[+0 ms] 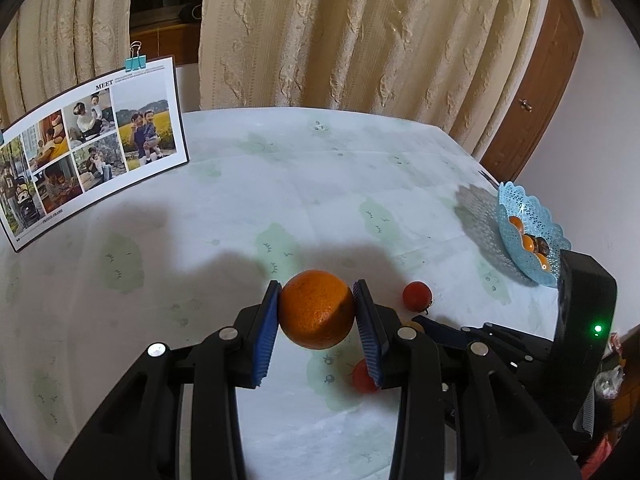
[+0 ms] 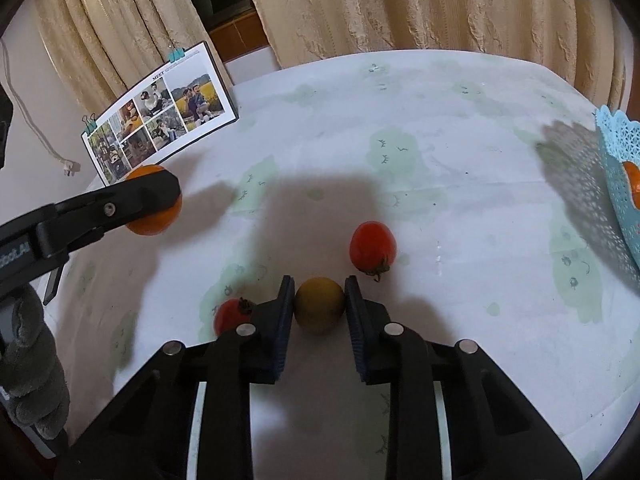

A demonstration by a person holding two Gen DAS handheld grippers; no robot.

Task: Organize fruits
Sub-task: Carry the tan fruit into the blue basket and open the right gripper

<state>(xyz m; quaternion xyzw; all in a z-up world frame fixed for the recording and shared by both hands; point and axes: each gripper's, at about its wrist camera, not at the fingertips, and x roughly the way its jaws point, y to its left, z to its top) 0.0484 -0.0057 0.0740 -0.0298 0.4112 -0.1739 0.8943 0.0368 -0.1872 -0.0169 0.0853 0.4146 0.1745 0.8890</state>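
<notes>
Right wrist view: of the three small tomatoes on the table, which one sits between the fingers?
The yellow tomato, clamped between the right gripper's blue pads. The two red tomatoes lie outside them: one ahead and right, one beside the left finger.

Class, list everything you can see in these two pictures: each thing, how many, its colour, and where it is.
Orange: one, orange, held by the left gripper.
Yellow tomato: one, yellow, between the right gripper's jaws.
Red tomatoes: two, red, on the tablecloth either side of the yellow one.
Basket: one, light blue, right table edge, holding orange fruit.
Photo board: one, white with clips, standing at far left.
Tablecloth: one, white with green prints.
Curtains: beige, behind the table.
Door: brown, far right.
Left gripper: black, shut on the orange.
Right gripper: black, shut on the yellow tomato.
</notes>
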